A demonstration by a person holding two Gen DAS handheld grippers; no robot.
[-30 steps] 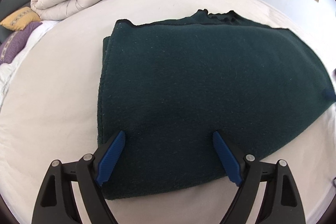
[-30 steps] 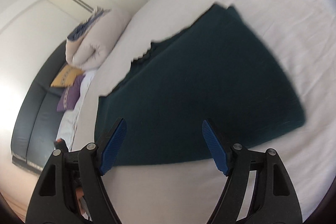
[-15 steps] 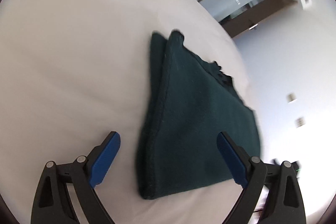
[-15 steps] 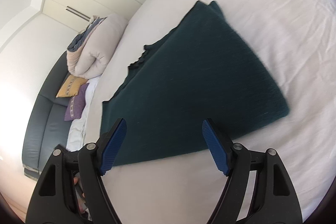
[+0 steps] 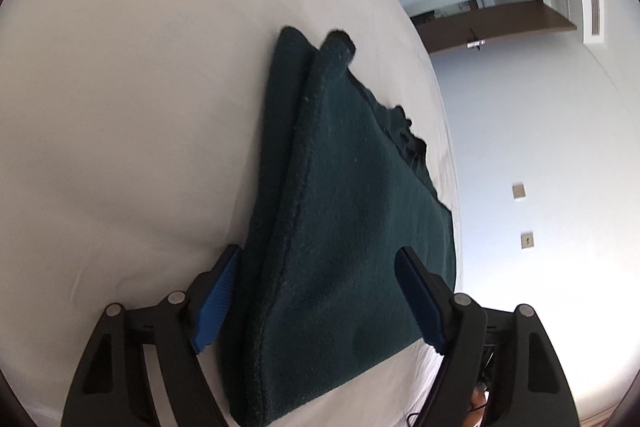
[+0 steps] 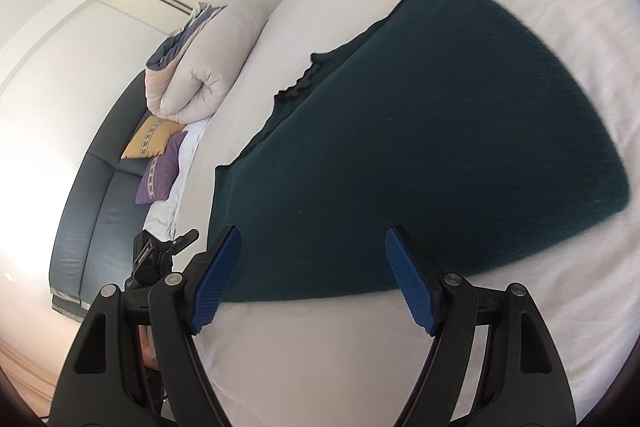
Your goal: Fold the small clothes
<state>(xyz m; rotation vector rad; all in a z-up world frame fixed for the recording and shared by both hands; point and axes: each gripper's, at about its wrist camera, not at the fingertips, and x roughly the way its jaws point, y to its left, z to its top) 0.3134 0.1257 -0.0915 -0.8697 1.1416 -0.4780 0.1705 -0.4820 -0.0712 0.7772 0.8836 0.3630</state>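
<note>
Dark green garment (image 5: 344,227) lies folded flat on the white bed (image 5: 120,107), layered edges visible along one side. Left gripper (image 5: 320,291) straddles the near folded edge, jaws closing, cloth between them; pads seem not yet pressing, though blur makes this uncertain. Right gripper (image 6: 312,271) spread wide over the garment's near hem, holding nothing.

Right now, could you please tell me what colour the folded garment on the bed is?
Dark green, plain; the folded garment shows best in the right wrist view.
</note>
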